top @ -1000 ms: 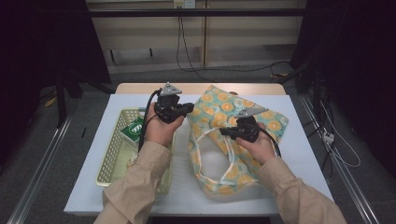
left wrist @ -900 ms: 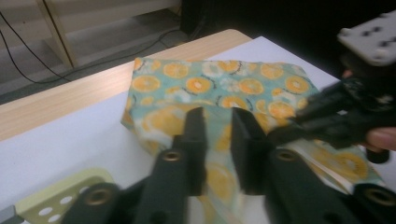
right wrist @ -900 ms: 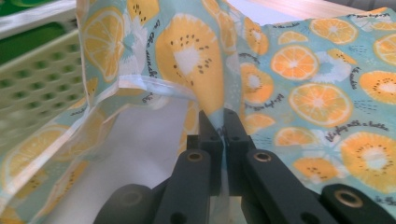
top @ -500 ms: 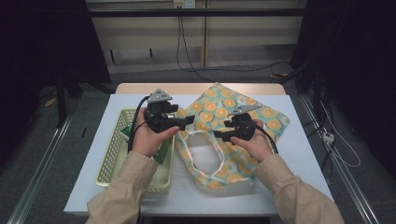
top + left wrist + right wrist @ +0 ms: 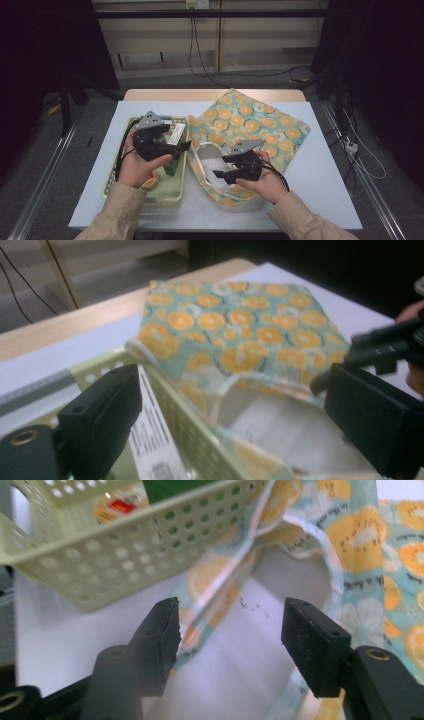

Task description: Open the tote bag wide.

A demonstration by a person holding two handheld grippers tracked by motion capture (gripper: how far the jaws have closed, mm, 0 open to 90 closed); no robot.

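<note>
Lying flat at centre to upper right of the high view: cloth bag (image 5: 260, 125) printed with oranges, on the white table (image 5: 325, 200). Mouth gaping toward lower centre, left edge touching the basket (image 5: 127, 187).

Looks soft, thin and light, so likely to sag, fold and slide rather than hold shape. Not fragile, though easily dragged whole across the smooth top. Best taken by the stitched white rim of the mouth, one pinch on each side, keeping the opening spread. A grab at the printed middle would probably catch both layers.

Left gripper (image 5: 184, 148) poised over the basket's right rim, jaws just been opening, now released wide, nothing pinched. Right gripper (image 5: 220, 167) at the bag's mouth, jaws parted, just eased slightly narrower. Rim and white lining beyond the pads (image 5: 312, 645), untouched.
</note>
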